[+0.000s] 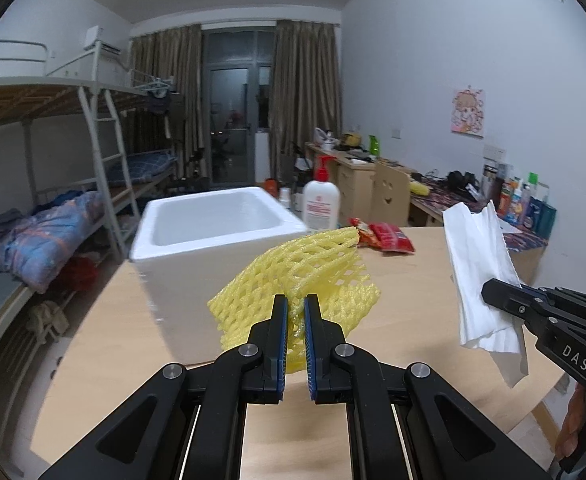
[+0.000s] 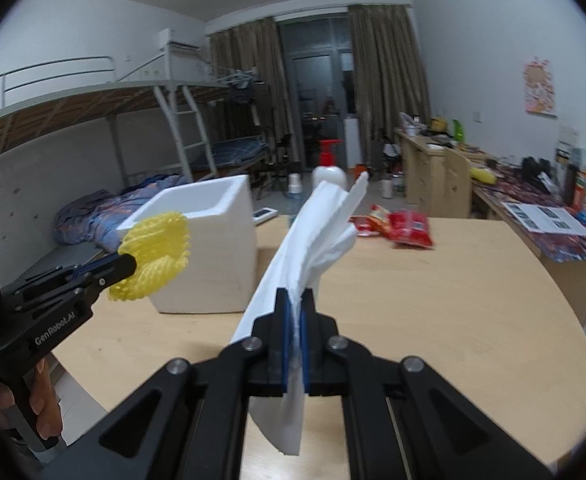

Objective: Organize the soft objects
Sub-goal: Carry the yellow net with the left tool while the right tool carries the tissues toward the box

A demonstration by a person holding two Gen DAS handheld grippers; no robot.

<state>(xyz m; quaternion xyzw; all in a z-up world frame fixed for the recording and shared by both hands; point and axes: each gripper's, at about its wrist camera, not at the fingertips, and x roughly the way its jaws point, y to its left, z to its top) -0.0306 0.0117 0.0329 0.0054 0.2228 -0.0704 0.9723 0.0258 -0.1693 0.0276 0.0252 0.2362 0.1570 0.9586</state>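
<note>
My left gripper (image 1: 296, 305) is shut on a yellow foam net (image 1: 301, 272) and holds it above the wooden table (image 1: 405, 312), just in front of and right of the white foam box (image 1: 217, 224). My right gripper (image 2: 296, 300) is shut on a white tissue paper (image 2: 313, 240), held up over the table's middle. In the left wrist view the right gripper (image 1: 493, 294) with the tissue (image 1: 481, 272) is at the right. In the right wrist view the left gripper (image 2: 127, 266) with the net (image 2: 155, 254) is at the left, in front of the box (image 2: 209, 248).
Red snack packets (image 1: 385, 236) lie at the table's far side, also in the right wrist view (image 2: 401, 224). A white pump bottle (image 1: 321, 200) stands behind the box. A bunk bed (image 1: 53, 216) is left, cluttered desks (image 2: 533, 200) right.
</note>
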